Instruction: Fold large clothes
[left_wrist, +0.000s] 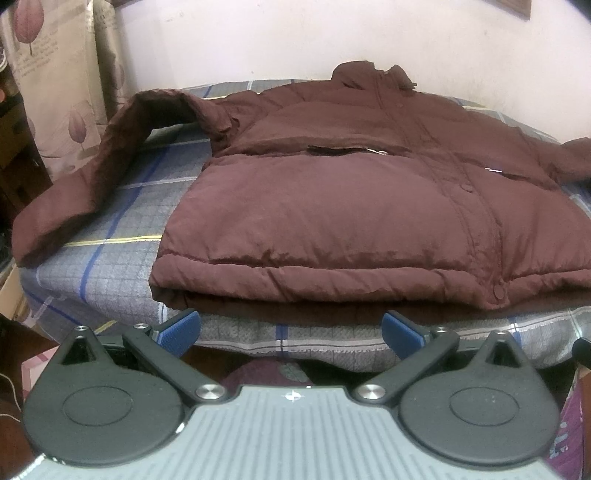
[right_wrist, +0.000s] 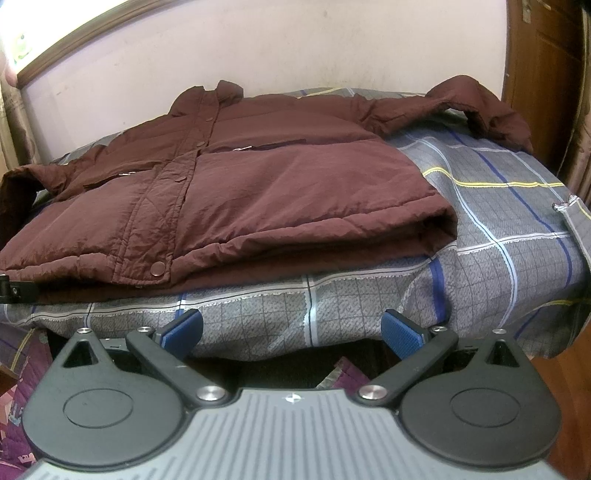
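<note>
A brown puffer jacket lies face up on a grey plaid-covered table, hem toward me, collar at the far wall. Its left sleeve arches up and hangs over the table's left edge. In the right wrist view the jacket fills the left and middle, and its other sleeve lies at the far right corner. My left gripper is open and empty, just below the hem at the table's front edge. My right gripper is open and empty, in front of the plaid cloth below the hem.
A pale wall stands behind the table. Floral curtains hang at the left. A wooden door or cabinet is at the right. Purple patterned fabric lies on the floor below. Part of the other gripper shows at the left edge.
</note>
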